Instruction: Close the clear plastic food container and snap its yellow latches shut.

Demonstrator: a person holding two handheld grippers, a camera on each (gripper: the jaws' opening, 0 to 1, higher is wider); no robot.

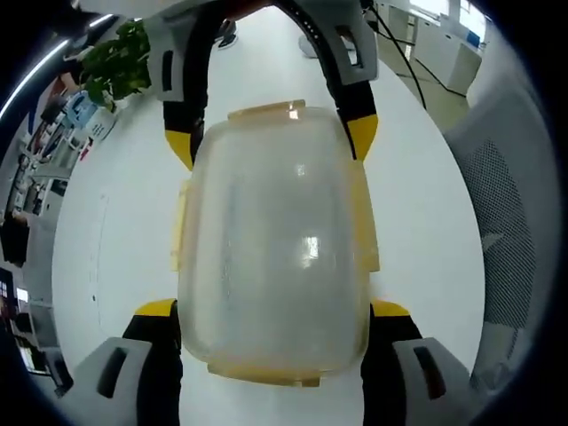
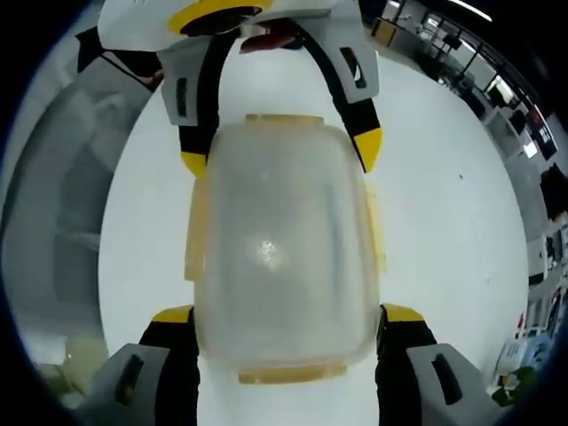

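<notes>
White round table (image 1: pixel 426 222), office desks and a potted plant (image 1: pixel 120 62) behind.

Clear container (image 1: pixel 275 240) lying between both claws, long axis running straight from one claw to the other. Left gripper (image 1: pixel 273 311) spread wide, yellow-tipped jaws flanking the near end, contact uncertain. Right gripper (image 2: pixel 288 315) likewise spread around the opposite end. Yellow latches (image 1: pixel 368 235) along the side edges, lid on top.

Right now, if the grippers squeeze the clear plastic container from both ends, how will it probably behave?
The container looks empty and thin-walled, so it is probably light and may flex under pressure. Its smooth, glossy lid could slip between the jaws. On the smooth white table it would likely slide, not tip, since it sits low and wide.
</notes>
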